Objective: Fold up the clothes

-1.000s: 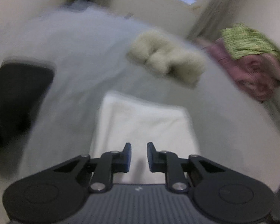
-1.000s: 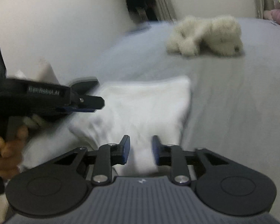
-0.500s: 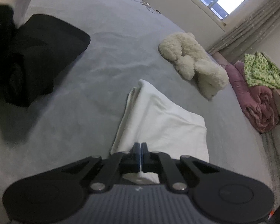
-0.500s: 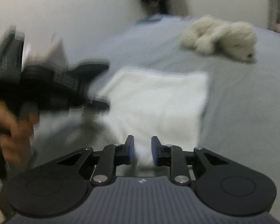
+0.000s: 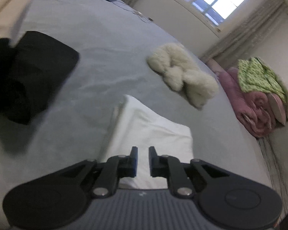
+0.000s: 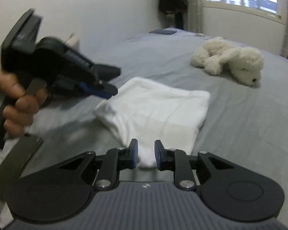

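A folded white cloth (image 5: 151, 134) lies flat on the grey bed sheet (image 5: 98, 38). My left gripper (image 5: 143, 161) hovers over the cloth's near edge. Its jaws are opening, a narrow gap shows between them and nothing is in it. In the right wrist view a hand holds that left gripper (image 6: 111, 91) just off the white cloth's (image 6: 155, 109) left edge. My right gripper (image 6: 146, 153) sits at the cloth's near corner with its jaws closing. The corner shows in the gap, and the pads do not press on it.
A white plush dog (image 6: 230, 61) lies further back on the bed; the left wrist view shows the plush dog (image 5: 182, 76) too. Folded black garments (image 5: 25, 72) sit at the left. A rolled pink quilt (image 5: 253, 103) under a green cloth (image 5: 259, 76) lies at the right, by the wall.
The left jaws, shut half a second ago, have parted. The hand with the left gripper has lifted up and away from the cloth's left edge. The cloth lies still.
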`<state>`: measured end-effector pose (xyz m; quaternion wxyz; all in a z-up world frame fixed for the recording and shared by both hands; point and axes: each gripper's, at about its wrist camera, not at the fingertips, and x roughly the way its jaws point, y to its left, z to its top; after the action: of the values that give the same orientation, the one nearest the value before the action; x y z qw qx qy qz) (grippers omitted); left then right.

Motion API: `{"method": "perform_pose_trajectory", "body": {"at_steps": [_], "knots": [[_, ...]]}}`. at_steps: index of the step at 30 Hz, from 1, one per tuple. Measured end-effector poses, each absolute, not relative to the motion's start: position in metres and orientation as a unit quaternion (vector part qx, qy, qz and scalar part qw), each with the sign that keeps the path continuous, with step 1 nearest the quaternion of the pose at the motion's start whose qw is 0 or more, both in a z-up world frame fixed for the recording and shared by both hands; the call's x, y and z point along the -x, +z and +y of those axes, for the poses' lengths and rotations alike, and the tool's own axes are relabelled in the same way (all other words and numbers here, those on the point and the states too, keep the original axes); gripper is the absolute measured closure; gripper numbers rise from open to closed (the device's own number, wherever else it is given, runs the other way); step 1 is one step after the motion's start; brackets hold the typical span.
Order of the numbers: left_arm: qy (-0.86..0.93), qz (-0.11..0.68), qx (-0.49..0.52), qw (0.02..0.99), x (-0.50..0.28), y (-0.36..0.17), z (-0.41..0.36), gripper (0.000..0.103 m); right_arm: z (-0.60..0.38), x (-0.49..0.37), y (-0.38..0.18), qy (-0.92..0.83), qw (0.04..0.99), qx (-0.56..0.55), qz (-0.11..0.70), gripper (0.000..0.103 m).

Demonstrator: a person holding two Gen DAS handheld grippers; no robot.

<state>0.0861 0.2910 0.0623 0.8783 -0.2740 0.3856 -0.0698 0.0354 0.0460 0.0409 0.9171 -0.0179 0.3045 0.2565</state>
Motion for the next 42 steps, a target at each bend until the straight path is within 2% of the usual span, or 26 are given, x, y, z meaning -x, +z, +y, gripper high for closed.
{"method": "perform_pose_trajectory", "body": {"at_steps": [2, 5, 8, 14, 23, 27, 29, 37, 39, 41, 42], "knots": [[-0.069, 0.409, 0.255, 0.874, -0.091, 0.055, 0.28, 0.09, 0.042, -0.044, 0.04, 0.247, 0.918, -0.008, 0.31, 0.091], [-0.057, 0.441, 0.227, 0.866, -0.097, 0.042, 0.272, 0.09, 0.048, -0.049, 0.034, 0.257, 0.909, -0.009, 0.328, 0.094], [-0.062, 0.442, 0.242, 0.862, -0.095, 0.036, 0.281, 0.091, 0.065, -0.042, 0.017, 0.268, 0.894, 0.059, 0.355, 0.095], [-0.061, 0.445, 0.266, 0.853, -0.089, 0.034, 0.302, 0.094, 0.072, -0.032, 0.015, 0.279, 0.883, 0.141, 0.351, 0.095], [-0.059, 0.446, 0.268, 0.852, -0.088, 0.036, 0.306, 0.093, 0.078, -0.059, 0.043, 0.293, 0.899, 0.04, 0.324, 0.089], [-0.051, 0.446, 0.27, 0.852, -0.086, 0.035, 0.313, 0.093, 0.103, -0.066, 0.02, 0.307, 0.879, 0.061, 0.359, 0.089], [-0.048, 0.446, 0.271, 0.851, -0.085, 0.034, 0.316, 0.093, 0.106, -0.055, 0.011, 0.307, 0.881, 0.082, 0.35, 0.088], [-0.042, 0.437, 0.276, 0.855, -0.083, 0.04, 0.323, 0.093, 0.092, -0.041, 0.017, 0.321, 0.876, 0.071, 0.354, 0.088], [-0.037, 0.426, 0.272, 0.862, -0.08, 0.048, 0.326, 0.089, 0.084, -0.039, 0.022, 0.33, 0.875, 0.053, 0.351, 0.088], [-0.031, 0.409, 0.267, 0.872, -0.077, 0.059, 0.327, 0.073, 0.07, -0.039, 0.027, 0.326, 0.881, 0.03, 0.342, 0.084], [-0.03, 0.401, 0.263, 0.877, -0.076, 0.064, 0.327, 0.072, 0.062, -0.039, 0.03, 0.323, 0.884, 0.018, 0.338, 0.082]]}}
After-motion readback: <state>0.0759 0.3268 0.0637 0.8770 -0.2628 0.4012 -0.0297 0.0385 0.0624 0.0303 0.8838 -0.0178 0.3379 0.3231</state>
